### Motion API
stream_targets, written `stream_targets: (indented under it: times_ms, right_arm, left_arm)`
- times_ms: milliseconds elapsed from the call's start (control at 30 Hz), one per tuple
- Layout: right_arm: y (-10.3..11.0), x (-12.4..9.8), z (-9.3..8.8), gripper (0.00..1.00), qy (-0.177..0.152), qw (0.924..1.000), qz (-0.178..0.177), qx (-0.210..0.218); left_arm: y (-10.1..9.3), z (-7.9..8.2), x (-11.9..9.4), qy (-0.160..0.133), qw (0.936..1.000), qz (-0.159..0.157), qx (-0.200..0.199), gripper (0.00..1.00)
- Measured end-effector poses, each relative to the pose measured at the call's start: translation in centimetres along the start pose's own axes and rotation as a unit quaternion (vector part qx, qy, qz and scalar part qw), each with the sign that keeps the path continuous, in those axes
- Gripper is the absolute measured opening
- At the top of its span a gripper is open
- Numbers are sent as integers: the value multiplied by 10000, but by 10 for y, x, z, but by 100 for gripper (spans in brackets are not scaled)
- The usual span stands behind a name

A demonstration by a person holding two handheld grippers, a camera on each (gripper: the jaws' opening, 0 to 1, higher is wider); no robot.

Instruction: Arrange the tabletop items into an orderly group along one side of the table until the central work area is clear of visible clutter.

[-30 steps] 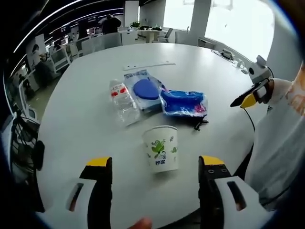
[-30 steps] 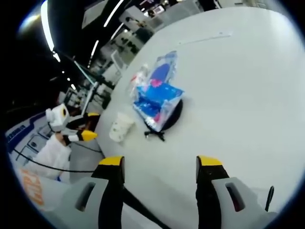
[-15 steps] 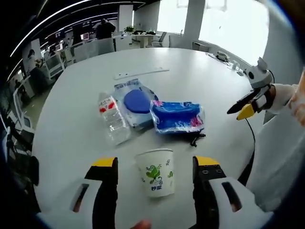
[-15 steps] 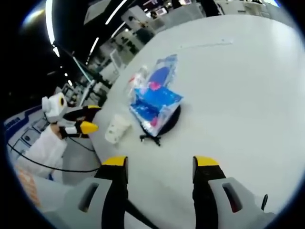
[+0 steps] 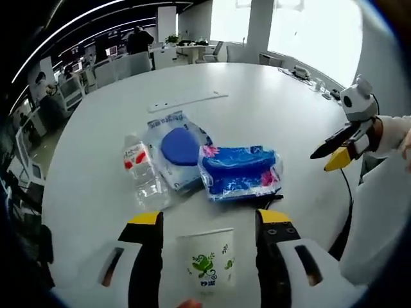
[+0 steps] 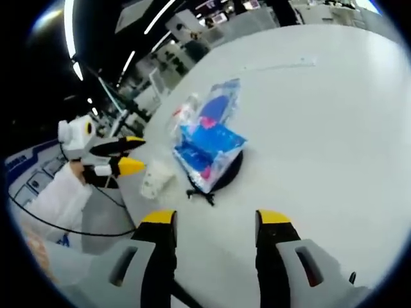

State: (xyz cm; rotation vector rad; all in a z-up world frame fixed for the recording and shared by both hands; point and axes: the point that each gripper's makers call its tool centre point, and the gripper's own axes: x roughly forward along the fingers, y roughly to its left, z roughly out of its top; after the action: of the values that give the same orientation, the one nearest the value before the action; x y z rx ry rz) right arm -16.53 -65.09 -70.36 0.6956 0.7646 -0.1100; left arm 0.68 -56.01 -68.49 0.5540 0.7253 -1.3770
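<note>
Standing upright between parted left tongs (image 5: 207, 221): paper cup (image 5: 207, 263) | right tongs (image 6: 216, 219) parted, empty.

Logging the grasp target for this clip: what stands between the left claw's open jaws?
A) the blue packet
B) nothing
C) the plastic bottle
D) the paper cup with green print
D: in the left gripper view the paper cup stands upright between the left claw's open jaws, nearer than the bottle and blue packet.

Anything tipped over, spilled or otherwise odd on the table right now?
The bottle lies on its side beside the blue packets; no spill shows. The cup stands upright between the left gripper's open jaws. Nothing else stands out.
</note>
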Motion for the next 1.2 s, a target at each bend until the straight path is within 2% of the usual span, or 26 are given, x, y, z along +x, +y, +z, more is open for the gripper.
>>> stream_targets:
  times_ms: [133,267,533,833,1200]
  right_arm:
    - [-3,3,5,45,-33,10000,-30,-13]
    - [1,9,9,44,-15,10000,5,-74]
    - [12,18,16,42,-18,9996,125,-251]
    - [6,31,19,39,26,9998,-15,-215]
    - [12,60,21,30,101,9997,-14,-236]
  left_arm:
    - [3,4,4,23,10000,75,-9,56]
    - [1,15,13,-123,9991,2,-402,54]
    - [1,20,30,-13,9988,1,-488,51]
    - [3,11,47,344,9979,-26,-549,44]
    - [4,8,55,489,9969,-29,-613,34]
